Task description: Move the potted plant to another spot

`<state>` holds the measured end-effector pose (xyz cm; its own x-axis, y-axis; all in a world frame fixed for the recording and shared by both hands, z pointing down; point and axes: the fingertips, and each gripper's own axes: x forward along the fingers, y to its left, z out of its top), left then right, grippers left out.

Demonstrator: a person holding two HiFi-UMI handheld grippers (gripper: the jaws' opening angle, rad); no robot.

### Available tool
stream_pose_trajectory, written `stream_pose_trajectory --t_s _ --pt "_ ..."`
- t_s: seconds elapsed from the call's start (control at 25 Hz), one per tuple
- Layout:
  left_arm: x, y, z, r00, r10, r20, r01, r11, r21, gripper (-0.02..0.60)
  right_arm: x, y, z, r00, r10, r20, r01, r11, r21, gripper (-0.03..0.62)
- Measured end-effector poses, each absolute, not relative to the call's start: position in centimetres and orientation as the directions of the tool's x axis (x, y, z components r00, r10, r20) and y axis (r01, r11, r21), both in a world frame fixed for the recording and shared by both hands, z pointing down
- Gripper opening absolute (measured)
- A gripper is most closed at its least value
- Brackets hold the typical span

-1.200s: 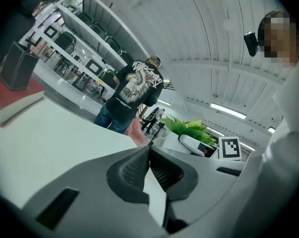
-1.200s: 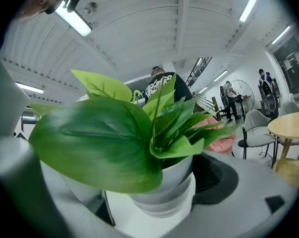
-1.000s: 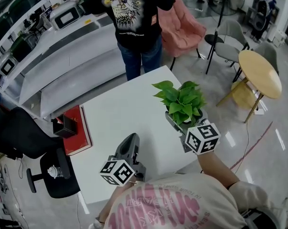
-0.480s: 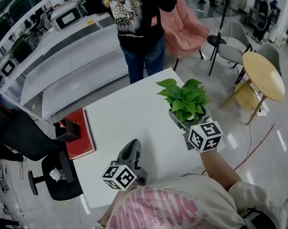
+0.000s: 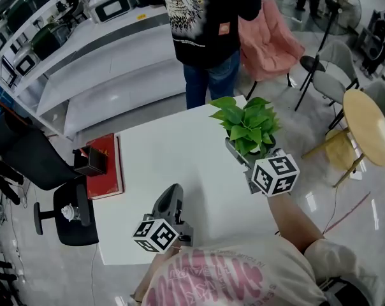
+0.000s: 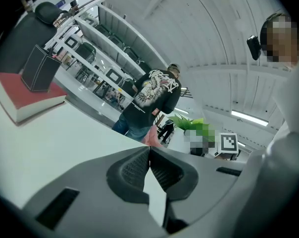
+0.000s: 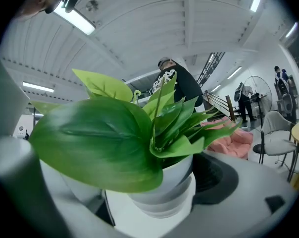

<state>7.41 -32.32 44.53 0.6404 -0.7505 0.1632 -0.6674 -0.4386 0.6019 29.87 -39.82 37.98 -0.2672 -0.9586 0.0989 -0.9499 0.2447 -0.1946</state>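
The potted plant (image 5: 250, 125), green leaves in a white pot, is near the white table's (image 5: 167, 148) far right corner. My right gripper (image 5: 245, 157) is shut on the pot, with its marker cube just behind. In the right gripper view the white pot (image 7: 164, 185) fills the gap between the jaws, and big leaves (image 7: 102, 143) hide the left jaw. My left gripper (image 5: 171, 200) lies on the table near the front edge, jaws shut and holding nothing. The left gripper view shows its fingertips (image 6: 149, 150) meeting, with the plant (image 6: 190, 125) beyond them.
A red book (image 5: 107, 169) with a black box (image 5: 91, 160) beside it lies at the table's left edge. A person (image 5: 208, 24) stands at the far edge. A black office chair (image 5: 28, 159) is on the left. A pink chair (image 5: 269, 36) and a round wooden table (image 5: 369, 121) are on the right.
My right gripper has carried the plant a little toward the table's far right corner. The left gripper has stayed on the table. The view has shifted.
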Motion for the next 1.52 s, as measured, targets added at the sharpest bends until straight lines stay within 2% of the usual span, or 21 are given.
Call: stream_pose_trajectory --t_s 0.48,0.92,1.52 --pt "8.4 -31.7 45.6 0.533 -0.82 0.208 -0.729 -0.321 0.604 0.025 30.2 -44.8 38.4 -0.393 -0.913 0.107 -0.913 0.374 -0.162 0.523" --pt "6.2 -31.2 46.5 0.431 -0.868 0.247 -0.779 -0.219 0.588 0.025 29.7 -48.6 40.8 -0.432 -0.893 0.129 -0.895 0.406 -0.185 0.523" --pt "4.9 -30.5 47.5 0.355 -0.89 0.287 -0.819 -0.147 0.555 0.025 28.4 -50.8 44.6 -0.467 -0.868 0.167 -0.877 0.431 -0.214 0.523"
